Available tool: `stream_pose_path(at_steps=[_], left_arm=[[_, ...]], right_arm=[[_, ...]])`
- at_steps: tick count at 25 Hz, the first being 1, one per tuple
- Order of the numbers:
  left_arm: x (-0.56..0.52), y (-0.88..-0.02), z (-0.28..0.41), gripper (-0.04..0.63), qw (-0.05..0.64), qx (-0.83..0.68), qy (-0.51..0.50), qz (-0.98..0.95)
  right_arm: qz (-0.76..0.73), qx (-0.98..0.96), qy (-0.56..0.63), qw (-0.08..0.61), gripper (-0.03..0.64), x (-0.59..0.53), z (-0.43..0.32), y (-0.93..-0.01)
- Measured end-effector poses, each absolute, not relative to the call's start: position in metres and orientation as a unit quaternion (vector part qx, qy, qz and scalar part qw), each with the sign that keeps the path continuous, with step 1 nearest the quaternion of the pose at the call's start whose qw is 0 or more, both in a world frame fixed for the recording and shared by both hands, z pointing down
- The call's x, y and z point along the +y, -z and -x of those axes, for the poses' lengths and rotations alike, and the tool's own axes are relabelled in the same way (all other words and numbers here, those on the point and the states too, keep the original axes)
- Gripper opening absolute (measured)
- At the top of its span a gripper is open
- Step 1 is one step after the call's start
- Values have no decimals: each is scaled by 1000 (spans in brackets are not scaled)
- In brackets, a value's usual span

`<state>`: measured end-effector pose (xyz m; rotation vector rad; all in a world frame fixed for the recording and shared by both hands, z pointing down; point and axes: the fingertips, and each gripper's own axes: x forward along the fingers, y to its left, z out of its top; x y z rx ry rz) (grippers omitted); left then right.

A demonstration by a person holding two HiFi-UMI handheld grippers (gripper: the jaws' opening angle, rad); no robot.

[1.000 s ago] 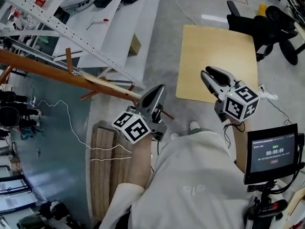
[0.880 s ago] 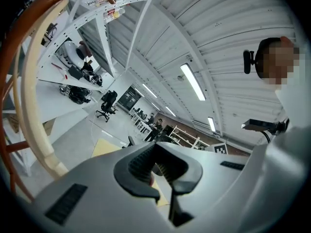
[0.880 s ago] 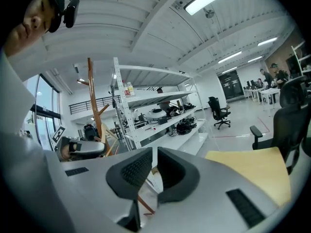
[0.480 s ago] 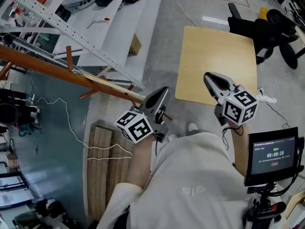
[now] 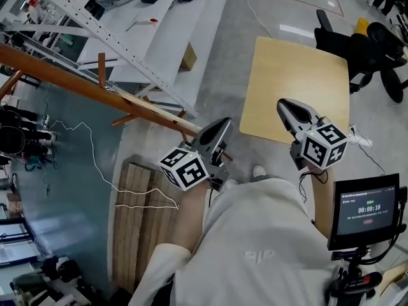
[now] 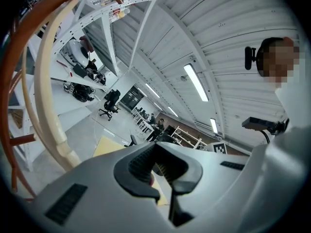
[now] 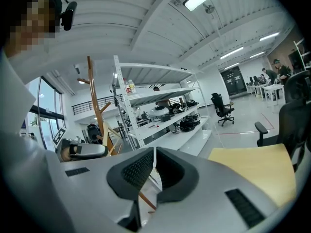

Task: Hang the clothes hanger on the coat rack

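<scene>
Two grippers, held near level: left gripper (image 5: 223,123) and right gripper (image 5: 284,105), jaws closed, empty. One pale curved wooden clothes hanger (image 5: 153,109) lay just beyond left gripper, alongside one brown wooden coat rack (image 5: 57,75).

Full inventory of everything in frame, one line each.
coat rack: one, brown wood, slanting across left
hanger: one, pale wood, against the rack's pole
shelving: one unit, white, upper left
table: one, light wood, upper right
office chairs: apparently two, black, top right
pallet: one, wooden slats, floor lower left
cable: one, white, trailing across floor and pallet
screen: one, black, lower right
person's top: one, white, bottom centre
left hand-held gripper: one, grey, shut, empty, beside rack
right hand-held gripper: one, grey, shut, empty, by table's near edge
</scene>
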<state>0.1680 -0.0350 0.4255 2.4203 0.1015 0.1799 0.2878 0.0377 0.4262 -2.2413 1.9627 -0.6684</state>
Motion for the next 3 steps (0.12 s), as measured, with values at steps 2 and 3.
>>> stream_pose_path(at_steps=[2, 3], left_arm=[[-37, -425, -167, 6, 349, 38, -69, -934], [-38, -425, -167, 6, 348, 37, -69, -934]], right_arm=[[732, 644, 220, 40, 30, 35, -287, -427], [731, 644, 221, 38, 29, 34, -287, -428]])
